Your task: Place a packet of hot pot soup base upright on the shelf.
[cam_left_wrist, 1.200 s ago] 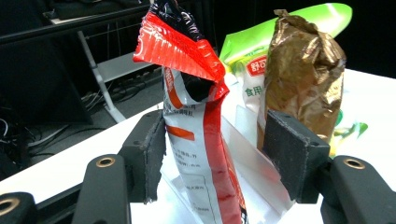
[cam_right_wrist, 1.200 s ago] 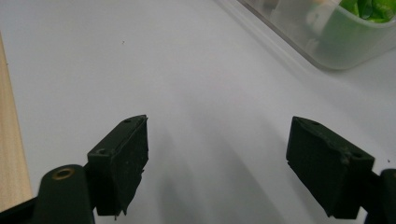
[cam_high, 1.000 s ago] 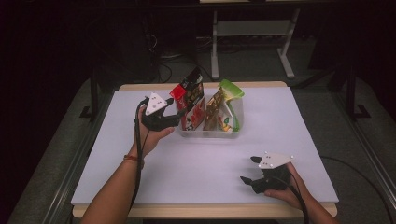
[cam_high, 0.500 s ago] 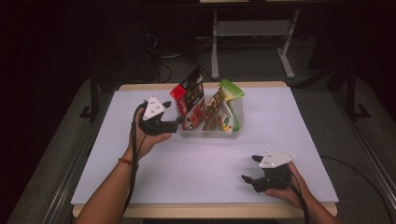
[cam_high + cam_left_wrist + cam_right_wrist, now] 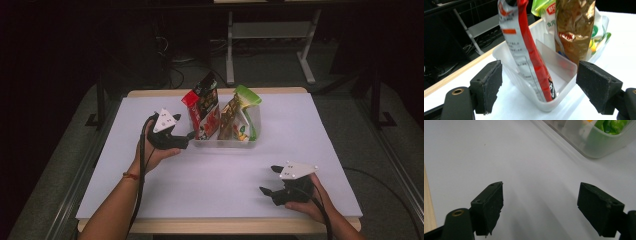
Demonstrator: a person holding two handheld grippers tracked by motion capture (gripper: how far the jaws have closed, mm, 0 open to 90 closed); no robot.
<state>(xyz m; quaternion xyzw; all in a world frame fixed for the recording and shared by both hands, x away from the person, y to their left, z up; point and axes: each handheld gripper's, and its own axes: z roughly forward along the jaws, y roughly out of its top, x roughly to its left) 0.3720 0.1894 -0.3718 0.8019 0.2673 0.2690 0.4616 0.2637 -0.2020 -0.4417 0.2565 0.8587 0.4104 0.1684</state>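
Clear bin (image 5: 225, 142): stood mid-tabletop (image 5: 320, 150), far side; held red pouch (image 5: 204, 105), brown pouch (image 5: 231, 117), green pouch (image 5: 246, 100), all upright. Left claw (image 5: 191, 135): just beside the bin's left end, jaws wide, just been opening, nothing gripped. Right claw (image 5: 267, 181): near front edge, wide, empty.
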